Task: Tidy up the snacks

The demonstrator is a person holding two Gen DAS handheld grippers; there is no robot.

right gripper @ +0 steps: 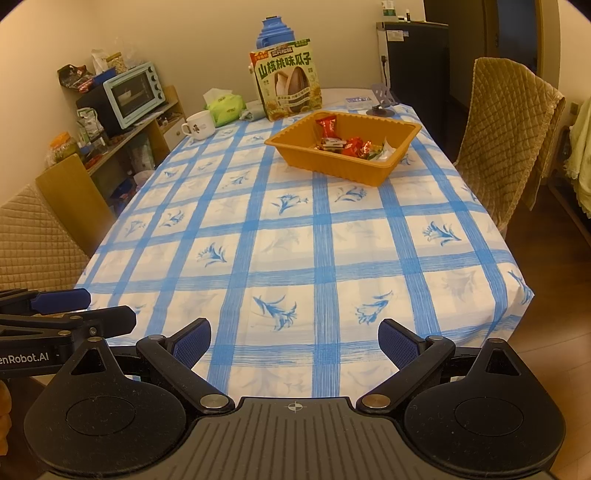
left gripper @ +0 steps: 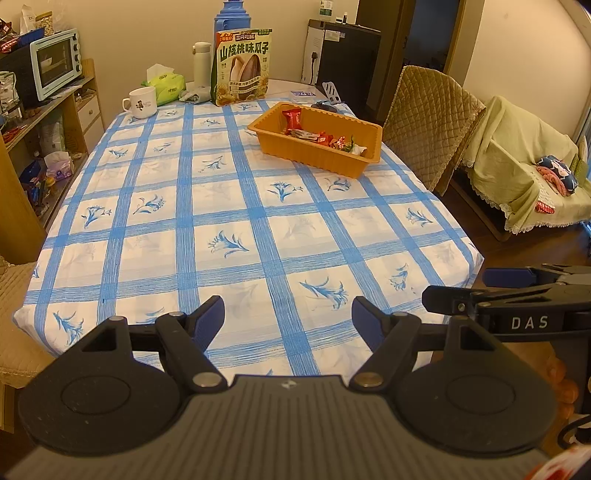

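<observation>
The landmark is the orange ribbed plastic tray (right gripper: 384, 162), which stands on the far half of the table covered by a blue-and-white checked cloth with flower prints (right gripper: 280, 258). Inside the tray lie the small wrapped snacks (right gripper: 351, 146), mostly red and orange packets with one green and one clear wrapper, gathered toward its right end; one red packet leans against the tray's far wall.

Behind the tray, toward the wall, a large green bag of sunflower seeds (left gripper: 242, 66) stands upright in front of a blue thermos jug (left gripper: 232, 16). Left of the tray and further back sit a white mug with a printed figure (left gripper: 142, 102) and a green soft pack of tissues (left gripper: 166, 85).

No loose snack shows on the cloth on the near side of the tray, so the gathering looks finished or nearly so; whether the seed bag counts as left to sort cannot be told.

The left gripper (left gripper: 288, 317) and the right gripper (right gripper: 294, 341) both hover over the near table edge, well apart from the tray, jaws spread and empty.
</observation>
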